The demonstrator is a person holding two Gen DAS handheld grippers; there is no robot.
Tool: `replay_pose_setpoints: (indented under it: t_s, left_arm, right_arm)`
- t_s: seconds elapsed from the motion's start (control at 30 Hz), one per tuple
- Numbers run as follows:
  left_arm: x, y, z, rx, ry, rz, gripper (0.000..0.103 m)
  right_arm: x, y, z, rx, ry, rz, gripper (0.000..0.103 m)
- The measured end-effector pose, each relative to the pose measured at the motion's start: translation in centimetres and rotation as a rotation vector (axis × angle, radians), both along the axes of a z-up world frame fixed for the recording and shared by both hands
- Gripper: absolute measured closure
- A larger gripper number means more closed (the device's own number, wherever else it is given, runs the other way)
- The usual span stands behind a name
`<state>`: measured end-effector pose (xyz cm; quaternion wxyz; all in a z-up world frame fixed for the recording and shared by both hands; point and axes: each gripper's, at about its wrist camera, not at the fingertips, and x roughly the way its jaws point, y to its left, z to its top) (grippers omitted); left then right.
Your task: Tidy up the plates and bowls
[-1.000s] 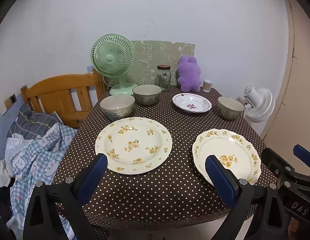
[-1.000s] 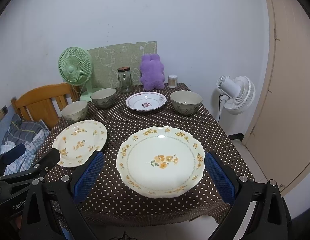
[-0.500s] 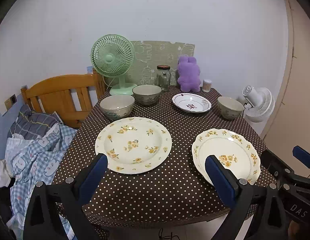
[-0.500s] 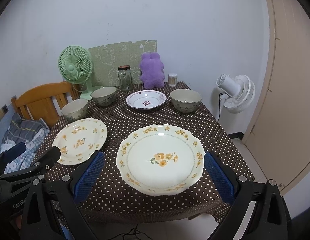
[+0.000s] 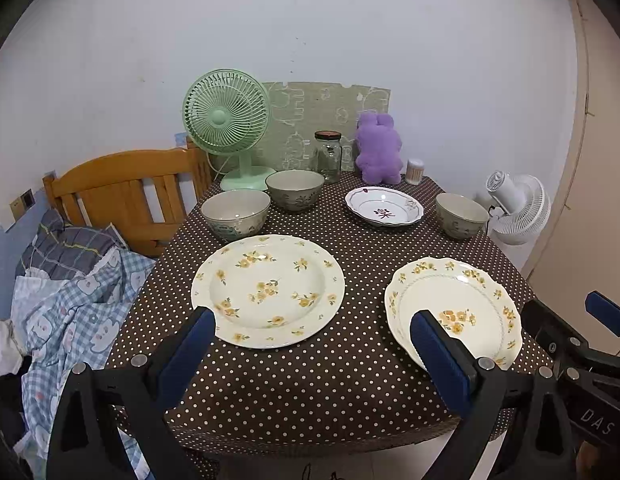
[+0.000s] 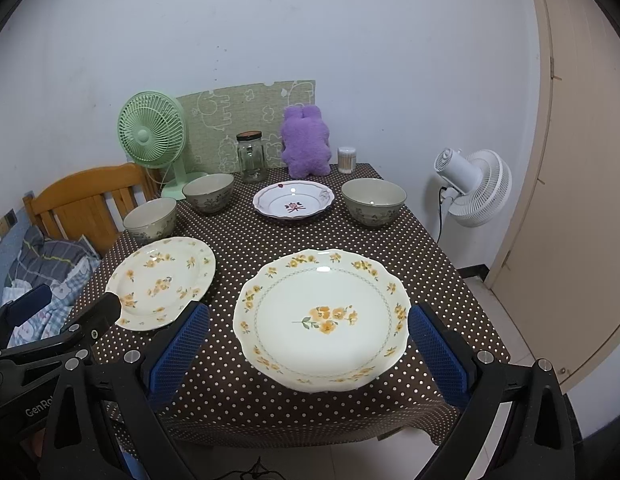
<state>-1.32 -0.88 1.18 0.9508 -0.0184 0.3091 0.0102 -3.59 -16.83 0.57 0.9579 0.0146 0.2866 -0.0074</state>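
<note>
Table (image 5: 349, 380), covered by a brown polka-dot cloth: three plates and three bowls are laid out separately, none stacked.

- Round floral plate (image 5: 268, 290): set at front left.
- Scalloped floral plate (image 6: 321, 320): set at front right, near the table edge.
- Small red-motif plate (image 6: 292, 202): placed at back centre, between two bowls.
- Left bowl (image 5: 236, 214) and middle bowl (image 5: 295, 189): placed side by side, just behind the round floral plate.
- Right bowl (image 6: 373, 201): placed at back right.
- Left gripper (image 5: 311, 354): held short of the front edge, fingers spread wide, nothing grasped.
- Right gripper (image 6: 308, 350): likewise spread and empty (the scalloped floral plate is framed between its fingers, untouched).
- Green fan (image 5: 226, 114), glass jar (image 5: 328, 156), purple plush toy (image 5: 378, 148): ranged along the wall.
</note>
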Motion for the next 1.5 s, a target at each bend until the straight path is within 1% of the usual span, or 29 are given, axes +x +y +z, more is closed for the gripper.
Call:
replay_pose_setpoints:
  t_s: [0.23,0.4,0.87,0.93,1.17,1.27,1.5]
  left_arm:
    - [-0.1,-0.1,0.0,0.000,-0.001,0.000,0.005]
    - [0.0,-0.2,-0.1,0.002,0.002,-0.009,0.007]
    - [0.6,0.0,-0.4,-0.002,0.004,-0.030,0.007]
    - [0.8,0.0,-0.4,0.001,-0.001,-0.042,0.007]
    - [2.1,-0.4,-0.5,0.021,-0.017,-0.096,0.009]
    - [3.0,-0.6,-0.8,0.007,0.002,-0.118,0.009]
    - [4.8,-1.9,-1.4,-0.014,0.039,-0.172,0.011]
  right_arm:
    - [0.1,0.1,0.0,-0.001,0.000,-0.001,0.002]
    - [0.1,0.0,0.0,0.000,0.003,-0.003,0.002]
    - [0.4,0.0,-0.2,0.000,0.010,-0.018,0.003]
    - [0.5,0.1,-0.2,0.000,0.008,-0.025,0.005]
    - [1.3,0.0,-0.2,0.006,0.005,-0.085,0.006]
    - [1.8,-0.3,-0.2,0.012,0.009,-0.115,0.007]
    - [3.0,-1.6,-0.6,0.020,0.049,-0.191,0.007]
